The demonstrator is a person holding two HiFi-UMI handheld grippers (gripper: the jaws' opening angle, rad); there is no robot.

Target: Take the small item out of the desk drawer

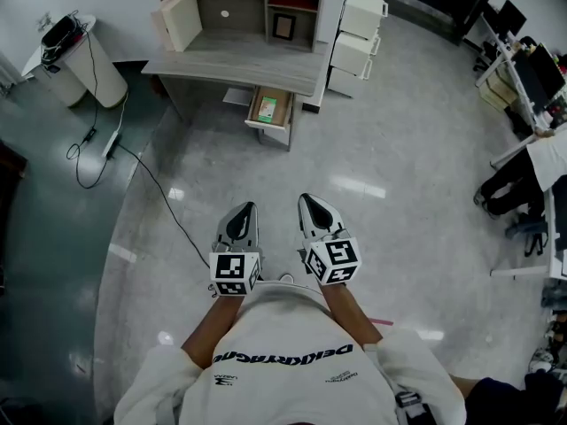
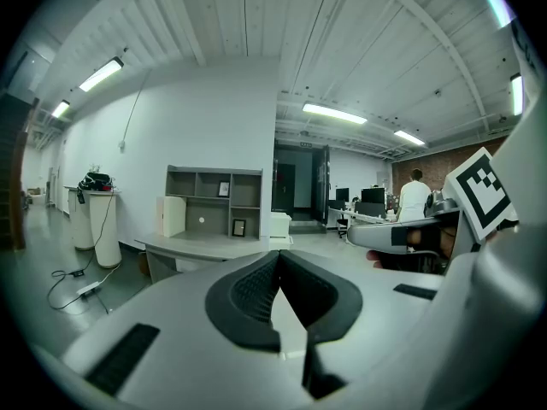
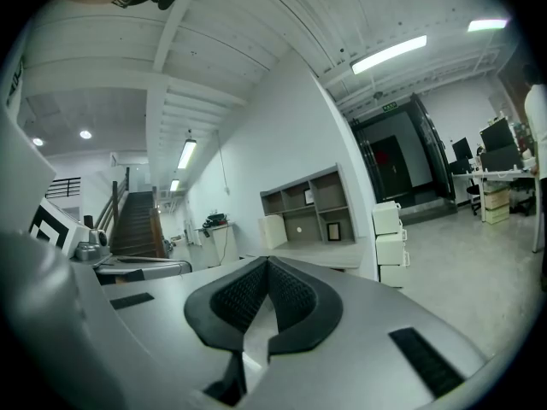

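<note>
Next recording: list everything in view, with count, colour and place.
grey desk with shelf unit: one, grey, top centre of head view.
open desk drawer: one, light brown inside, pulled out under desk.
small green-and-white item: one, inside drawer.
cream rectangular box: one, on desk's left end.
dark picture frame: one, in a right shelf compartment.
white drawer units: three, stacked right of desk.
white cylindrical stand: one, left of desk.
black cable: one, across floor.
left gripper: one, grey, shut, empty, above floor.
right gripper: one, grey, shut, empty, beside it.
</note>
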